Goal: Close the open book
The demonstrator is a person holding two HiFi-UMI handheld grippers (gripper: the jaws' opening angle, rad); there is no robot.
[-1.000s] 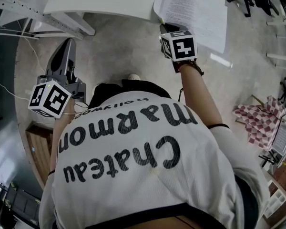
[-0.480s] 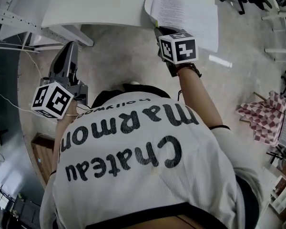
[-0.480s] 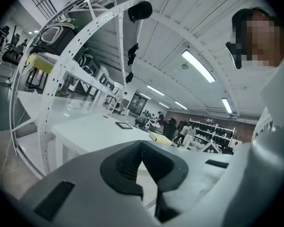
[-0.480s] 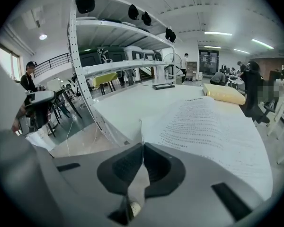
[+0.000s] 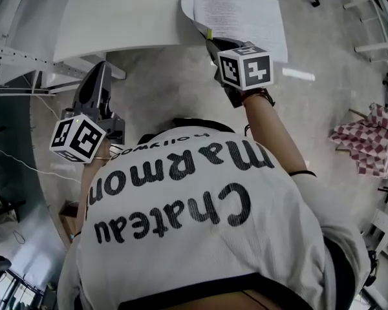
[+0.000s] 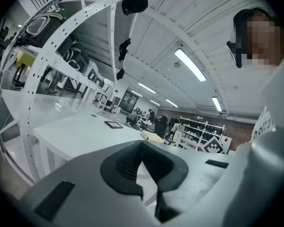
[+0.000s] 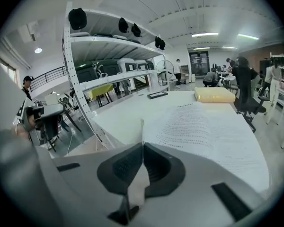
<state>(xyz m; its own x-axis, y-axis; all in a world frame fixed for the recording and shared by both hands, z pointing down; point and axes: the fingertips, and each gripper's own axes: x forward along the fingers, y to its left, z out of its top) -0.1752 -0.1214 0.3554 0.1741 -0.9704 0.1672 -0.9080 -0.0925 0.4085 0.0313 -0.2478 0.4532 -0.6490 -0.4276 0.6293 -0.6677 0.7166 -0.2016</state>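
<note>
The right hand-held gripper (image 7: pixel 142 145) is clamped on the edge of one page (image 7: pixel 141 126), and the sheet stands upright between its pads. The page belongs to the open book (image 7: pixel 213 131), which lies with its printed pages facing up by the near edge of the white counter (image 7: pixel 125 110). The left hand-held gripper (image 6: pixel 142 144) has its jaws together on nothing. It is held in the air to the person's left, short of the counter.
</note>
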